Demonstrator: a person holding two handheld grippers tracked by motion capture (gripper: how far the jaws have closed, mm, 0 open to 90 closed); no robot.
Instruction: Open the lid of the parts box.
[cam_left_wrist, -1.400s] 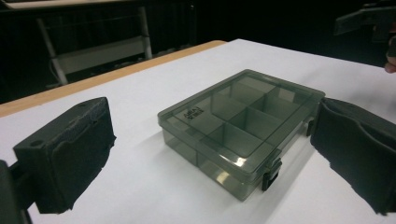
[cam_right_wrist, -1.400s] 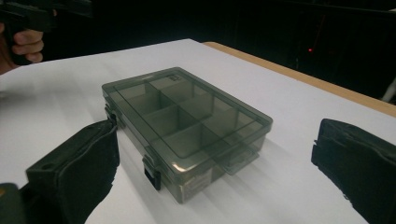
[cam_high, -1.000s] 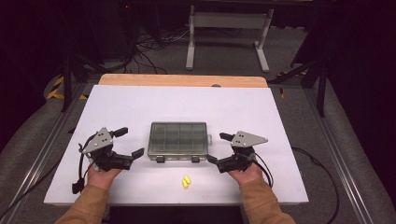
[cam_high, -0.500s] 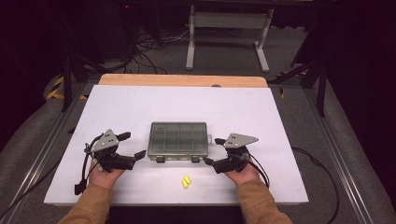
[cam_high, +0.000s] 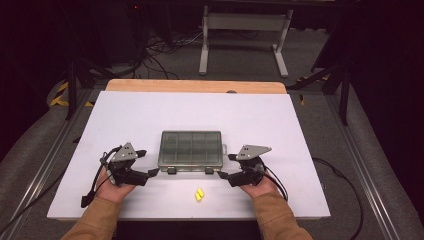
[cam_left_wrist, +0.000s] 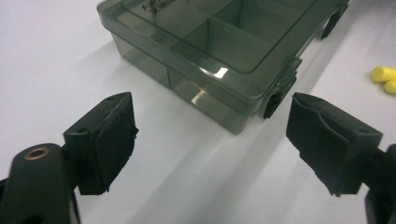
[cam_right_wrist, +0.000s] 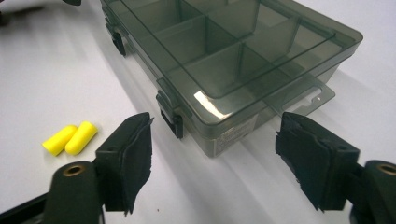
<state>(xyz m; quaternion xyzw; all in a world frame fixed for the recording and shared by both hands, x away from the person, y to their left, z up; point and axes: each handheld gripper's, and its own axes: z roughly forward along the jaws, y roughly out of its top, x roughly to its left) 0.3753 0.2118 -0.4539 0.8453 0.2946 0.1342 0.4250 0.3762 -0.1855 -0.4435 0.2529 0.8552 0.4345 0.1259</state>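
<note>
Faint raised lettering on the lid of the smoky compartment box (cam_left_wrist: 219, 42) at the desk's near edge is too blurred to read.

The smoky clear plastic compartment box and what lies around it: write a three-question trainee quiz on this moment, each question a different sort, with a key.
1. True or false: the lid of the smoky clear plastic compartment box is shut.
2. Where do the two yellow foam earplugs lie?
A. inside the box
B. on the white tabletop in front of the box
C. between the left gripper's jaws
3. Fill in: the left gripper and the right gripper are both ____, holding nothing.

Key
1. True; both front latches are down.
2. B
3. open
</note>
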